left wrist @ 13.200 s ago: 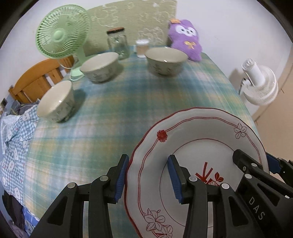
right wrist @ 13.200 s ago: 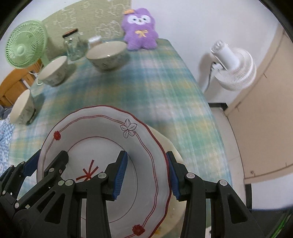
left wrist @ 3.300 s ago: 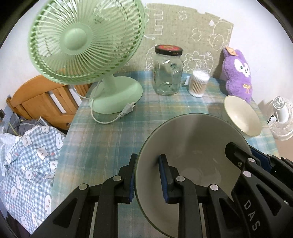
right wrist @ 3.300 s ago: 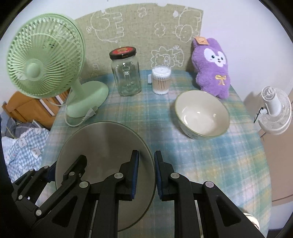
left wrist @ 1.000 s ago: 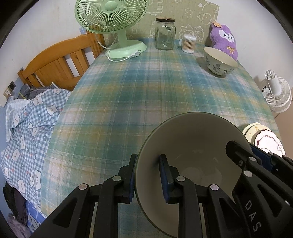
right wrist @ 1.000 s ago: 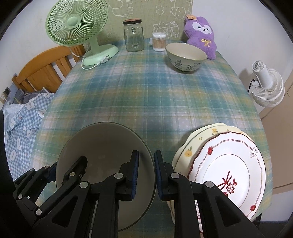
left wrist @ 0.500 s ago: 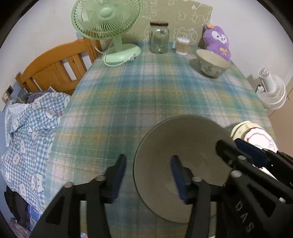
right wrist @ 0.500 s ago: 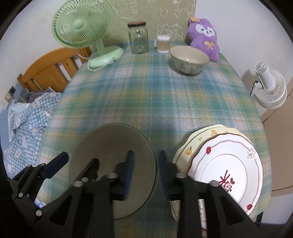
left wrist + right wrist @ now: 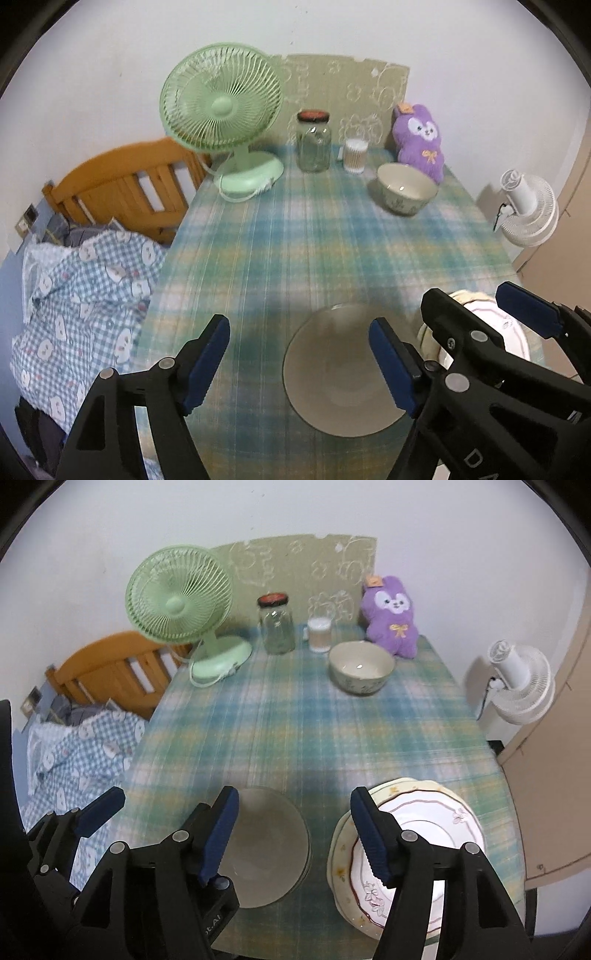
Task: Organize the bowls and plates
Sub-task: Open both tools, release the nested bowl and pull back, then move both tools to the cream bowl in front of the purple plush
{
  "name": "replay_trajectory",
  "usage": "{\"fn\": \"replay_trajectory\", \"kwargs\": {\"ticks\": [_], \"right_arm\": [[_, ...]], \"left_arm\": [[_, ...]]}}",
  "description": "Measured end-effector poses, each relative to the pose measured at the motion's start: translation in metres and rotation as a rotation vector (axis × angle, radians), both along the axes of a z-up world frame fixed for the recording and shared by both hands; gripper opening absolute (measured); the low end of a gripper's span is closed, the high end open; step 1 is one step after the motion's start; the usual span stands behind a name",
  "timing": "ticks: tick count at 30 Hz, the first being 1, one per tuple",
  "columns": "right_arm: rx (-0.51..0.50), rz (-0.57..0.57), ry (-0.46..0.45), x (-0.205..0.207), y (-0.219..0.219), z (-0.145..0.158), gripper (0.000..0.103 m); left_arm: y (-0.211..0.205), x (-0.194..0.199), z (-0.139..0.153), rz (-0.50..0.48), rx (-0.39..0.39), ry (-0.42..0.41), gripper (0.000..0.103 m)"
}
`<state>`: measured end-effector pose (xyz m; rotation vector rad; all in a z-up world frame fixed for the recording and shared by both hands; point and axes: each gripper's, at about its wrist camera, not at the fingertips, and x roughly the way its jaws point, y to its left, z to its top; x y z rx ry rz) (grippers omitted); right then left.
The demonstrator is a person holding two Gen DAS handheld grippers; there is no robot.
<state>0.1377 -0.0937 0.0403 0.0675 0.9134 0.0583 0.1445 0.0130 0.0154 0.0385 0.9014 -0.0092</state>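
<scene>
A grey-beige bowl [image 9: 343, 373] sits on the plaid tablecloth [image 9: 295, 251] near the front edge; it also shows in the right wrist view [image 9: 266, 849]. My left gripper [image 9: 299, 362] is open and raised above and behind the bowl, touching nothing. My right gripper [image 9: 295, 834] is open too, above the gap between the bowl and a stack of plates [image 9: 424, 834] with a red-trimmed white plate on top. The stack shows partly behind the right gripper in the left wrist view [image 9: 491, 317]. A second patterned bowl [image 9: 406, 190] stands at the far right; it also shows in the right wrist view [image 9: 361, 670].
At the table's far end stand a green fan [image 9: 225, 110], a glass jar [image 9: 314, 142], a cotton-swab tub [image 9: 355, 155] and a purple plush [image 9: 419, 140]. A wooden bed frame [image 9: 122, 184] and checked bedding [image 9: 81, 280] lie left. A white fan [image 9: 528, 210] stands right.
Both grippers carried the bowl from the far end to the front of the table, set it down beside the plate stack, opened and pulled back upward.
</scene>
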Motion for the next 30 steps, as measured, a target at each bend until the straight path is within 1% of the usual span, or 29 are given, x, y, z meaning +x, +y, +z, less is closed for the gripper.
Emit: {"fn": "replay_trajectory", "kwargs": {"ticks": [5, 8, 17, 24, 30], "right_arm": [[-0.014, -0.047, -0.021, 0.005, 0.0, 0.018, 0.071], [-0.026, -0.075, -0.037, 0.011, -0.003, 0.025, 0.071], [-0.022, -0.109, -0.07, 0.043, -0.032, 0.037, 0.074], [-0.031, -0.052, -0.068, 0.096, -0.069, 0.039, 0.074], [-0.013, -0.012, -0.073, 0.145, -0.104, 0.036, 0.074]], "left_arm": [[0.0, 0.008, 0.017, -0.039, -0.01, -0.019, 0.079], [-0.003, 0.016, 0.023, -0.063, -0.01, -0.036, 0.081], [-0.028, 0.048, 0.035, -0.077, -0.009, -0.072, 0.081], [-0.062, 0.09, 0.038, -0.038, -0.03, -0.058, 0.081], [-0.095, 0.131, 0.037, -0.008, -0.034, -0.059, 0.081]]}}
